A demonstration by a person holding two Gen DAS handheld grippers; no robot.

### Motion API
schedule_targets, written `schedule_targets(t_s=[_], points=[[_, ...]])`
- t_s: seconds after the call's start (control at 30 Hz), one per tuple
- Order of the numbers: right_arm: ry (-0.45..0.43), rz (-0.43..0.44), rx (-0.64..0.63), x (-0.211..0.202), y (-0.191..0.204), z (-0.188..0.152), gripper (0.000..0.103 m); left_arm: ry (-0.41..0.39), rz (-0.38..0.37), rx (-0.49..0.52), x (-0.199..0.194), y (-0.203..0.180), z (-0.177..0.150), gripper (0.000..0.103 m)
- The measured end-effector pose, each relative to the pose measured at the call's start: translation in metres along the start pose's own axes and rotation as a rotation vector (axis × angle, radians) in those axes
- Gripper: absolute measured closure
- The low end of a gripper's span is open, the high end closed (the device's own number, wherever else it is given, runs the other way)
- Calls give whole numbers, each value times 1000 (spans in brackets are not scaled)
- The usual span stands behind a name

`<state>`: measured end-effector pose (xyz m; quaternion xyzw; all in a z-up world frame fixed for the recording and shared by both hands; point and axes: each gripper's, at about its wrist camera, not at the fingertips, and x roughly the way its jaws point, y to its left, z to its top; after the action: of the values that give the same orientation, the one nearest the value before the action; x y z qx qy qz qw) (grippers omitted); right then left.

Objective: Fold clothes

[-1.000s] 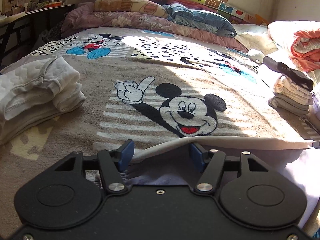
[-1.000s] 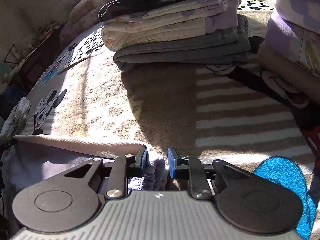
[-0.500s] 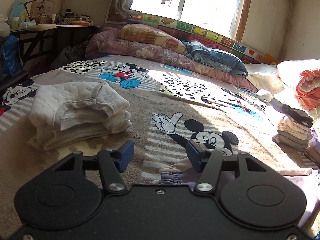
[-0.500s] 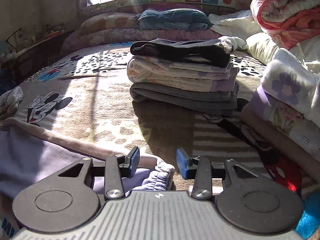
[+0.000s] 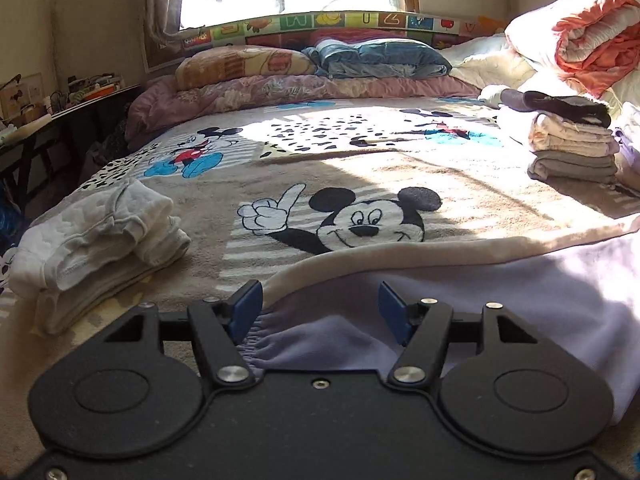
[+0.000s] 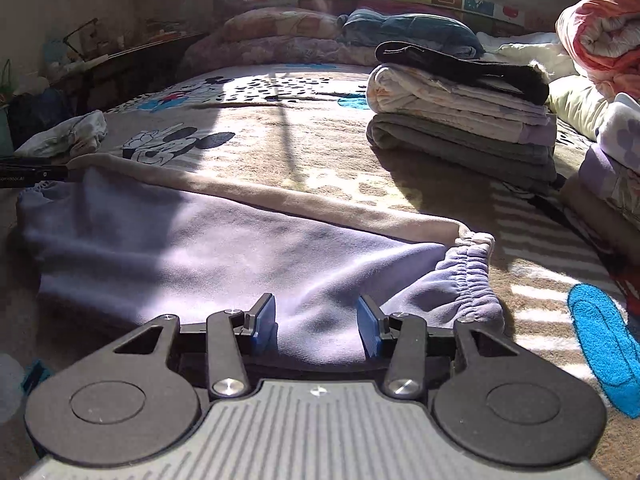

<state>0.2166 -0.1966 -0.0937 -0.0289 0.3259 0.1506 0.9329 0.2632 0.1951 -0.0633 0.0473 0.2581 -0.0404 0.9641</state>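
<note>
While the lavender fleece trousers lay lengthwise left to right on the bed, my left claw and right claw gaped open, one over each end.

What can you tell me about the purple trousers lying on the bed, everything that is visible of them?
The purple trousers are of soft, fleece-like cloth, pale lilac outside with a beige lining showing along the far edge. They lie flat across the blanket, apparently folded lengthwise, with gathered elastic cuffs at the right end. Both the left gripper and the right gripper sit over the near edge, jaws open.
</note>
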Motion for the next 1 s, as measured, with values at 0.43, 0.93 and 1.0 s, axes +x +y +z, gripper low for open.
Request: schedule_targets(t_s=[0.43, 0.93, 1.0], points=[[-187, -162, 554, -31, -101, -38, 53, 85, -27, -108, 44, -21, 13, 30], [-160, -110, 737, -29, -108, -61, 46, 41, -130, 10, 41, -84, 26, 28], [-166, -87, 788, -32, -108, -64, 45, 68, -167, 81, 46, -113, 14, 28]])
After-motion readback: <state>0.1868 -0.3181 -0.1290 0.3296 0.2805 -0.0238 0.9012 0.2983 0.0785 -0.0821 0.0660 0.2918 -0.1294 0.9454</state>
